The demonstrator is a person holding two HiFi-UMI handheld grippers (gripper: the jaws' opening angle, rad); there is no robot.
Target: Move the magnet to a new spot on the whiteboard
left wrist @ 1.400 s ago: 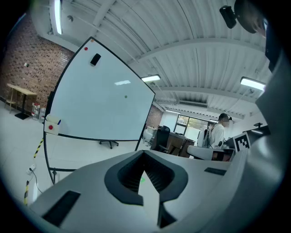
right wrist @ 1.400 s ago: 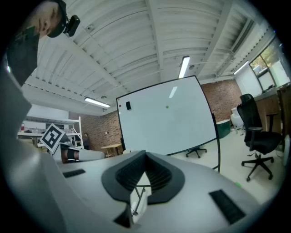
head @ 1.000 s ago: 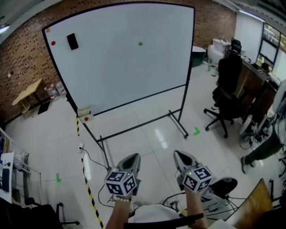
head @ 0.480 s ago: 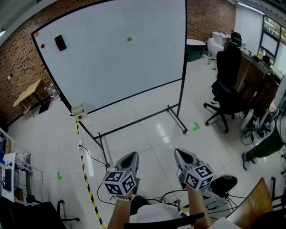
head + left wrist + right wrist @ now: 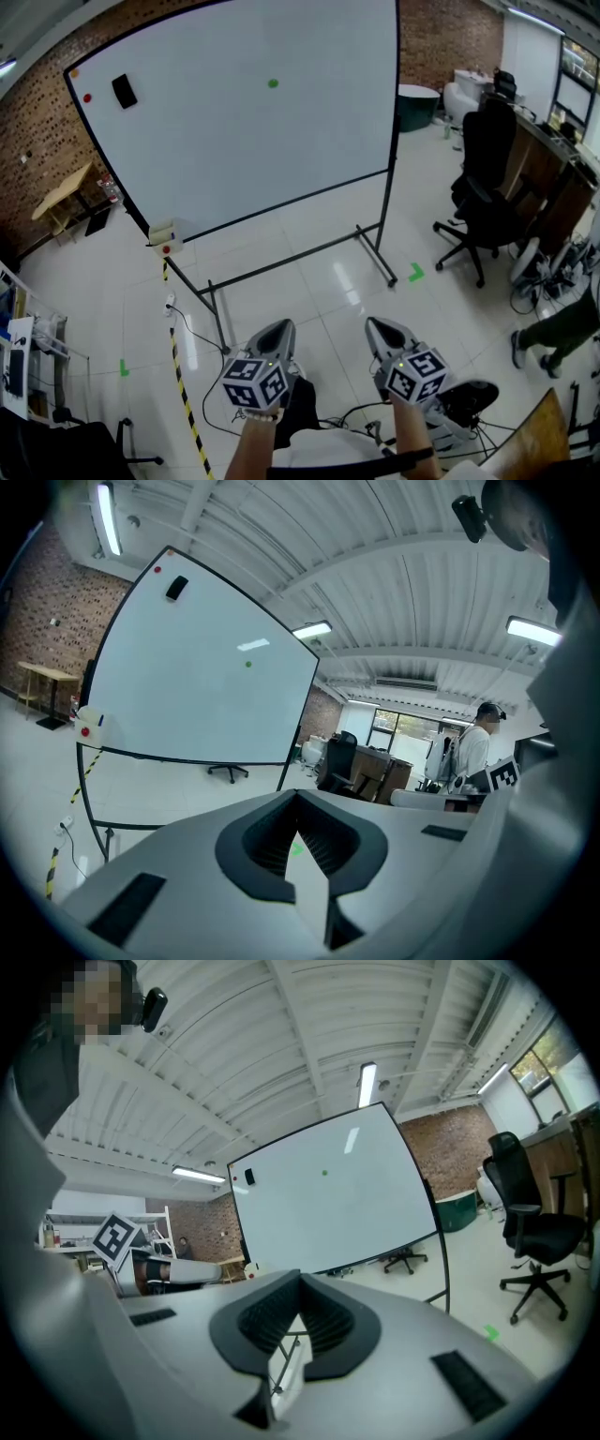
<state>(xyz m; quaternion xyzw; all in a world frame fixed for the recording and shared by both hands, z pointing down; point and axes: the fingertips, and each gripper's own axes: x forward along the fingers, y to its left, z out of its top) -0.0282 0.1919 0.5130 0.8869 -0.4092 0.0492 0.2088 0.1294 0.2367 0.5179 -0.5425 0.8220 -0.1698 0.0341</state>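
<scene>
Where stuck on whiteboard (image 5: pixel 281 159), magnet (image 5: pixel 273 83) small, round, green.

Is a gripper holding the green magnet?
No, the green magnet sits on the whiteboard, far from the left gripper and right gripper.

- Head view: high above the person, tilted steeply down; whiteboard (image 5: pixel 244 122) well away at 11 o'clock.
- Left gripper view: low, near level; whiteboard at 10 o'clock.
- Right gripper view: likewise; whiteboard at 12 o'clock.
- All three share the whiteboard and the office chair (image 5: pixel 483 178).
</scene>
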